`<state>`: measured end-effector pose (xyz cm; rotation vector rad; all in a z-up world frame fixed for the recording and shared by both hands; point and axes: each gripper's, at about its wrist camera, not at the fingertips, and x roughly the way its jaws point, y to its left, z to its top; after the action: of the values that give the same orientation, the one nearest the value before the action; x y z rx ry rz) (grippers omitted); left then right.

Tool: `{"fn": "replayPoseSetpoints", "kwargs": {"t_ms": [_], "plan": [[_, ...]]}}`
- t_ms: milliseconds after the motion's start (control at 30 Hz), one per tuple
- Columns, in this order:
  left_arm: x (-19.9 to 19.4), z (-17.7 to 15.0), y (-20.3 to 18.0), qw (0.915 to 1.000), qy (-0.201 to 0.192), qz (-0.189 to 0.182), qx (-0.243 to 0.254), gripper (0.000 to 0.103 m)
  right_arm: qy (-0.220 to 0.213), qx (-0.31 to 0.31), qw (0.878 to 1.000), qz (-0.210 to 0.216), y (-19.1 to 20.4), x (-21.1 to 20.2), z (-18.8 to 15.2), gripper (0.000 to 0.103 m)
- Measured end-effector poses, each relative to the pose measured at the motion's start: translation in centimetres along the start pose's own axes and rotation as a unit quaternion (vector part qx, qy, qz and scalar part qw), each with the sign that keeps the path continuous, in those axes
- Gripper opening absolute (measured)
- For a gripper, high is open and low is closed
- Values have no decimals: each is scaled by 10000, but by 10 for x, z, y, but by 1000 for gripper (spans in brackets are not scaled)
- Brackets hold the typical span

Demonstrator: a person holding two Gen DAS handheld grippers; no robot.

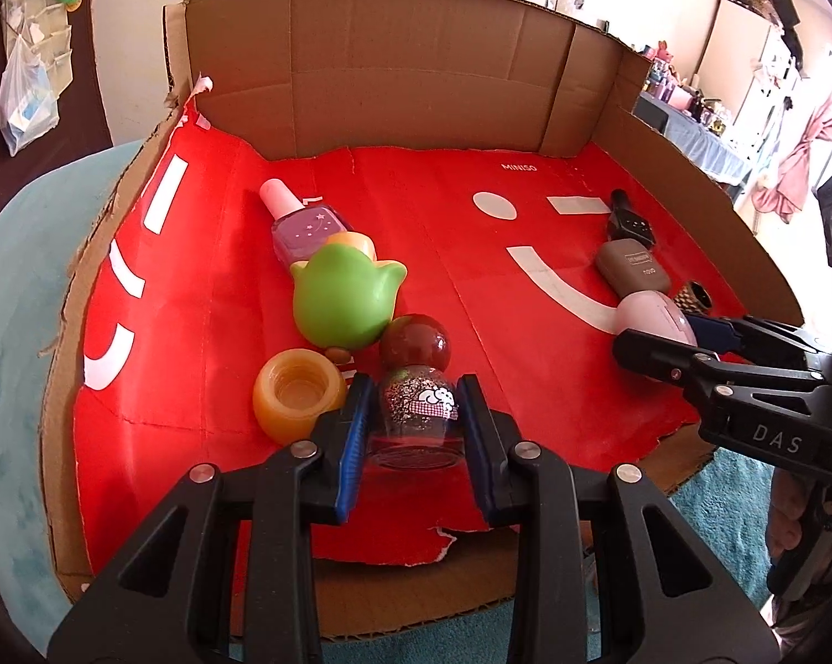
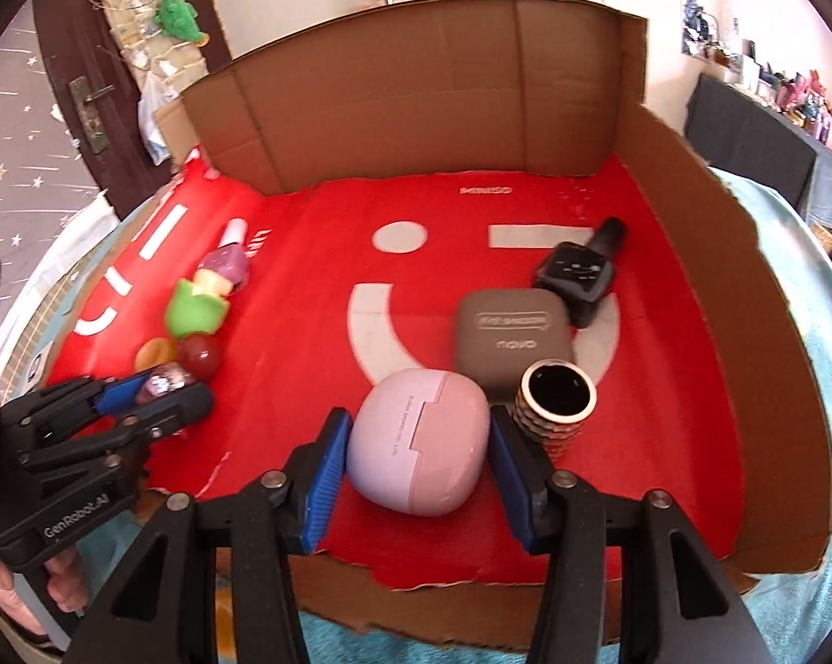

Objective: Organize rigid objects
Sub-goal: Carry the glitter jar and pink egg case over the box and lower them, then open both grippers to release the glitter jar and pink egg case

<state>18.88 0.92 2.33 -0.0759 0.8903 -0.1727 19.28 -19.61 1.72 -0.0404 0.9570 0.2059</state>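
In the left wrist view, a purple bottle with a pink cap [image 1: 297,221] lies at upper left of the red sheet [image 1: 416,210], its base against a green rounded toy [image 1: 341,299] near centre left; just below sits an amber cup [image 1: 297,395], mouth toward the camera; right of it, at lower centre, the left gripper [image 1: 416,415] has its blue pads pressed on both sides of a glitter bottle with a dark red ball cap [image 1: 416,387], which lies on the sheet touching the green toy; at the right edge the right gripper [image 1: 687,340] reaches in beside a pink oval case [image 1: 651,312], with a brown case [image 1: 632,268] and a black watch [image 1: 629,221] above it.

In the right wrist view, the left gripper [image 2: 156,393] shows at lower left, closed on the glitter bottle [image 2: 164,379]; at lower centre the right gripper [image 2: 419,459] straddles the pink oval case [image 2: 416,442], pads at or just off its sides, so I cannot tell whether it grips; a ribbed black cylinder [image 2: 554,404] stands just right of the case, touching the right finger; the brown case [image 2: 513,332] lies behind, the black watch [image 2: 579,274] at upper right; cardboard walls [image 2: 416,88] enclose the sheet.
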Motion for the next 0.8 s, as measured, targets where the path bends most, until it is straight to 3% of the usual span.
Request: {"fn": "replayPoseSetpoints", "kwargs": {"t_ms": [233, 800], "plan": [[0, 0, -1, 10000, -11, 42, 13, 29, -21, -202, 9995, -225, 4, 0, -3, 53], [1, 0, 0, 10000, -8, 46, 16, 30, -16, -225, 9994, -260, 7, 3, 0, 53]]}}
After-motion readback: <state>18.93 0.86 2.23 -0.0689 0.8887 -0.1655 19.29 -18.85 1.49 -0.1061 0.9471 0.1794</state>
